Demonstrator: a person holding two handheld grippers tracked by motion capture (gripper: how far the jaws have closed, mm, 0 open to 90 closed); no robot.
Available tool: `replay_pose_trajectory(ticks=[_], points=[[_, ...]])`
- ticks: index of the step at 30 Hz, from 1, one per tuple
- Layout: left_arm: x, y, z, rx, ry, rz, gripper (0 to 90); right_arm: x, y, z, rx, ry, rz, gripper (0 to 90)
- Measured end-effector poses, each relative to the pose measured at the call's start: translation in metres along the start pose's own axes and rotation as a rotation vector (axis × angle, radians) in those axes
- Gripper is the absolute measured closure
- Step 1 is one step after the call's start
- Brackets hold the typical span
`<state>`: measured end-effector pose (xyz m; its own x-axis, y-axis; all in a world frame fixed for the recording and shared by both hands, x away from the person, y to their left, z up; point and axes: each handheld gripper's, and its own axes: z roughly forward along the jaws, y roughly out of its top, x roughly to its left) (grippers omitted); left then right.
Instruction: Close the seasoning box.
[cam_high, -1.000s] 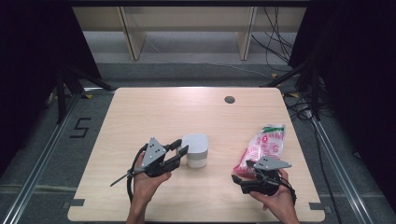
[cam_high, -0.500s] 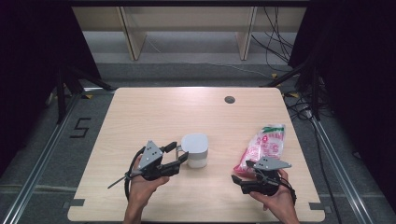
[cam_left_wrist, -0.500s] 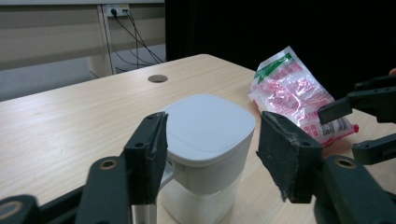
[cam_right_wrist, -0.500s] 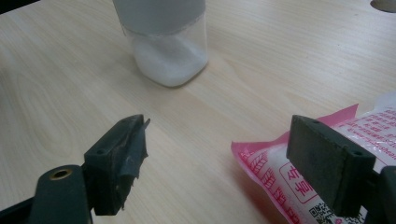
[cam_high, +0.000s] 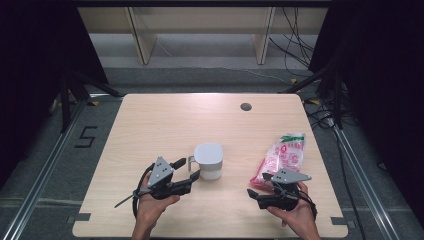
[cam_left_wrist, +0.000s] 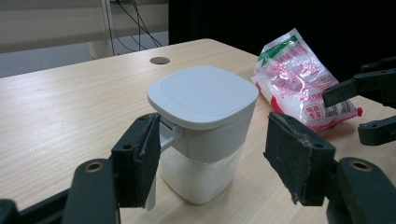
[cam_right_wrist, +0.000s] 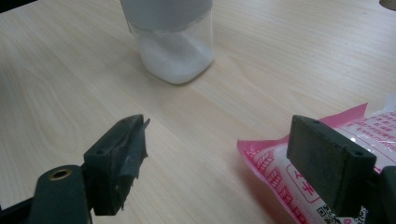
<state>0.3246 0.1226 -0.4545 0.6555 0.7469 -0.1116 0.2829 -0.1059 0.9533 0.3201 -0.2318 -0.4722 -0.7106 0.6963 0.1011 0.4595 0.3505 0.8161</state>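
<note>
On the pale wooden table (cam_high: 150, 125), the left gripper (cam_left_wrist: 210, 163) is just opening its jaws wide around the hard, slippery, light-looking white-lidded jar (cam_left_wrist: 201, 126) without squeezing, so gripping its straight sides looks best, while the right gripper (cam_right_wrist: 229, 154) is waiting wide open, holding nothing, by the soft pink bag (cam_right_wrist: 327, 154).

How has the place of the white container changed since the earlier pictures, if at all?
No. The white container has not moved: in the high view it stands at the same spot below and left of the round hole in the table.
</note>
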Motion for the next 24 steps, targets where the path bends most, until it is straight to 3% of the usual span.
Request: replay_pose_trajectory(ticks=[1,2,4,6,9,10,12,13,16,17,24], points=[[0.001,0.000,0.000,-0.007,-0.010,0.008,34.9,0.000,0.000,0.000,0.004,0.007,-0.004,20.6],[0.000,-0.001,0.000,-0.011,-0.012,0.009,34.6,0.000,0.000,-0.001,-0.008,-0.025,-0.023,20.6],[0.000,-0.002,-0.001,-0.013,-0.013,0.017,34.0,0.002,0.000,-0.001,0.002,-0.019,0.001,20.6],[-0.002,-0.004,-0.002,-0.002,-0.002,0.013,33.4,0.001,0.000,-0.001,-0.004,-0.025,-0.028,20.6],[-0.004,-0.008,-0.003,0.005,-0.004,0.014,32.9,0.002,-0.001,0.000,0.012,0.008,-0.021,20.5],[-0.005,-0.009,-0.003,0.007,0.000,-0.002,32.9,0.002,-0.001,0.000,0.012,0.010,-0.021,20.4],[-0.006,-0.011,-0.004,0.005,-0.005,0.017,32.8,0.005,-0.002,0.000,0.017,-0.003,0.010,20.4],[-0.007,-0.012,-0.005,0.006,0.003,-0.001,32.5,0.003,-0.002,0.000,0.010,-0.013,-0.023,20.4],[-0.007,-0.015,-0.007,0.009,0.006,0.010,32.3,0.006,-0.003,0.000,0.013,-0.009,-0.013,20.2],[-0.008,-0.018,-0.006,0.000,0.010,-0.012,32.1,0.005,-0.003,0.001,0.012,0.000,-0.031,20.2],[-0.009,-0.023,-0.007,0.010,0.014,-0.019,31.9,0.006,-0.004,-0.001,0.017,-0.011,-0.027,20.1]])
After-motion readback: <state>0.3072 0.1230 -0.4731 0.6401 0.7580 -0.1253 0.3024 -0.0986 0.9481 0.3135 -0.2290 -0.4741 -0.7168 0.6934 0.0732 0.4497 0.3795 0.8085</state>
